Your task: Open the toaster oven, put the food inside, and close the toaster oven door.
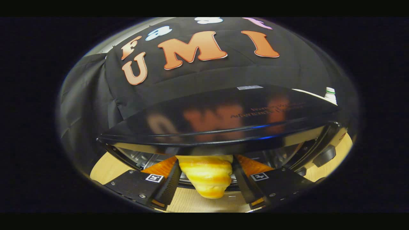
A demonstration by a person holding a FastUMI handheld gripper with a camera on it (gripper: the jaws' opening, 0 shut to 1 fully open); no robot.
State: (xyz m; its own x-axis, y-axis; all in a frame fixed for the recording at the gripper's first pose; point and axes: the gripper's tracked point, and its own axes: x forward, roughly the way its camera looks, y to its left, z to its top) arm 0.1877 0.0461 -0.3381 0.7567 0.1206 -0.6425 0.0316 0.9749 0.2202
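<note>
Camera spot: rides on the gripper (206, 188), peeking out over its two fingers.
Facing: straight at the toaster oven (220, 118), roughly level with its glossy top edge.
Closeness: super near, the oven looms right ahead, booth wall just behind it.
Below: wooden table (105, 169) under the oven.

Gripper (206, 169) of two fingers (137, 187), mirrored left and right. Each built as a flat, angular plate narrowing forward into a wedge-shaped tip. Marked on each plate, near the inner edge, with a small square tag (154, 178), black pattern on white. Fastened with small round screws (142, 195) toward the rear corners, perhaps two or three a side, hard to count in the blur. Ribbed along the inner faces with fine crosswise grooves. Clamped on the croissant (207, 179), one finger against each flank.
</note>
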